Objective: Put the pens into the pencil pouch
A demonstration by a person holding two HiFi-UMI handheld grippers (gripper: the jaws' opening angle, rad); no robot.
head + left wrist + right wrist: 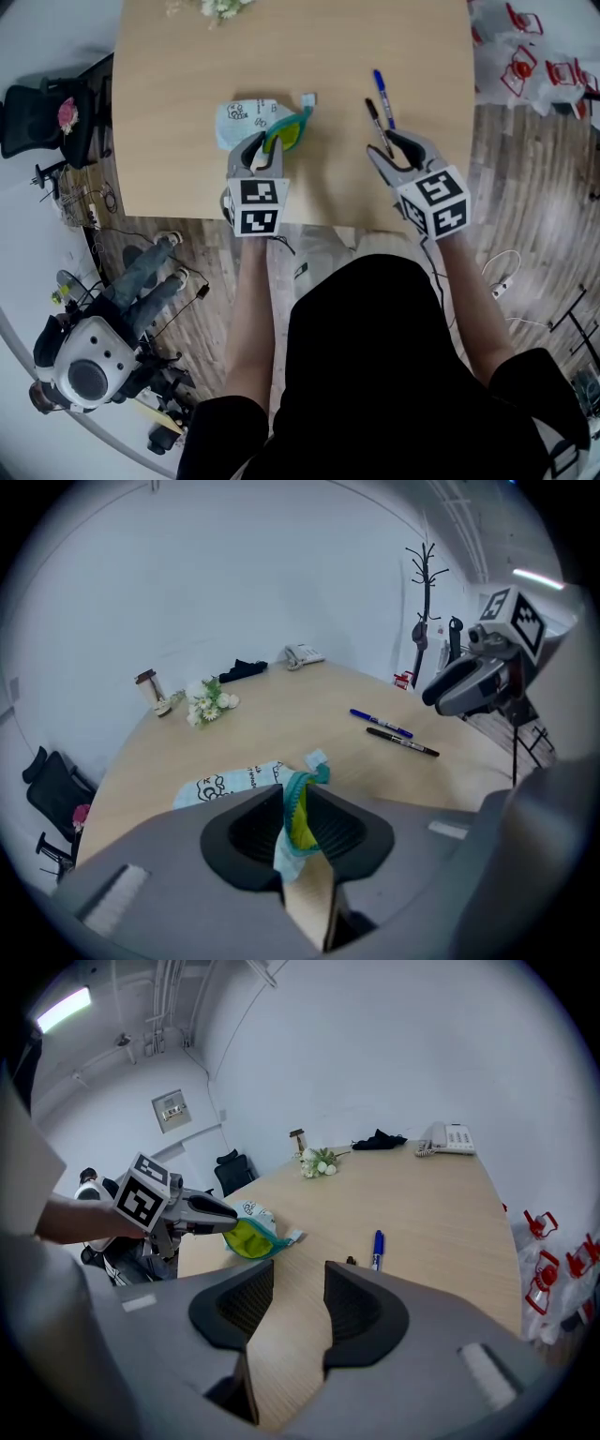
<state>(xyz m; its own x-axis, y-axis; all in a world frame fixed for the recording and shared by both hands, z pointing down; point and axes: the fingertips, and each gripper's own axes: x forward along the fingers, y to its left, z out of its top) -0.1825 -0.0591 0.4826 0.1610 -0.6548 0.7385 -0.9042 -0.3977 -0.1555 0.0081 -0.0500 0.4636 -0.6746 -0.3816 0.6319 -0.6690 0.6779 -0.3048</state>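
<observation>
**Soft pouch pinched at the rim, pens still out**

The pouch point(246, 114) lies mid-counter point(187, 56), thin and limp. The left tool point(269, 145) clamps its teal zipper rim, lifting the mouth open. The right tool point(386, 147) is spread and empty by the black pen point(377, 127), with the blue pen point(382, 94) just beside it. Both look light, rigid and slippery, so pinch mid-barrel, crosswise.

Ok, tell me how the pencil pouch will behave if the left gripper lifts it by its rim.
Probably floppy: the pencil pouch is thin fabric, and its rim crumples between the jaws of the left gripper. Likely light: it lies flat and looks empty. Lifted by that rim, the body would probably sag below.
</observation>
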